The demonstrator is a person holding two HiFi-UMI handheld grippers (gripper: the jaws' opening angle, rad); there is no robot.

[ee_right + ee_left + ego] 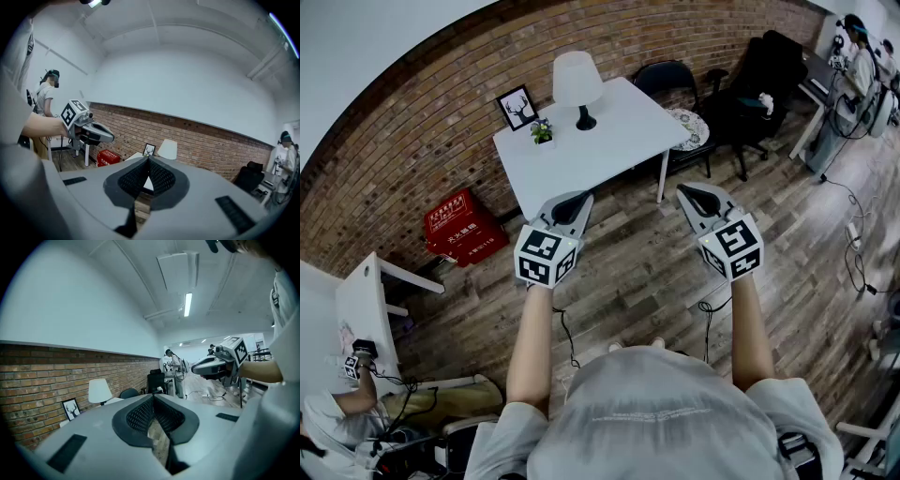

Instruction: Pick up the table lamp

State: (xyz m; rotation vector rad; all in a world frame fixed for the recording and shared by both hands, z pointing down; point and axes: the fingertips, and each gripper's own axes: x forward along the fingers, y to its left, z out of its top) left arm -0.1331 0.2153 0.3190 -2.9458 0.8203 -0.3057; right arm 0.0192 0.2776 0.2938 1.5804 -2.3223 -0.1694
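Note:
The table lamp [577,86], with a white shade and a dark base, stands near the back of a white table [609,141] against the brick wall. It also shows far off in the left gripper view as the lamp [99,391], and in the right gripper view as the lamp [168,149]. My left gripper [577,200] and right gripper [692,194] hover side by side over the wood floor, short of the table's front edge. Both are shut, pads meeting at the tips with nothing between them, as seen at the left gripper [153,397] and the right gripper [148,160].
A framed deer picture [517,107] and a small plant [542,131] share the table. A red box [464,226] sits on the floor at left. Dark chairs [761,89] and a round side table [691,128] stand to the right. People [862,84] work at the far right and lower left.

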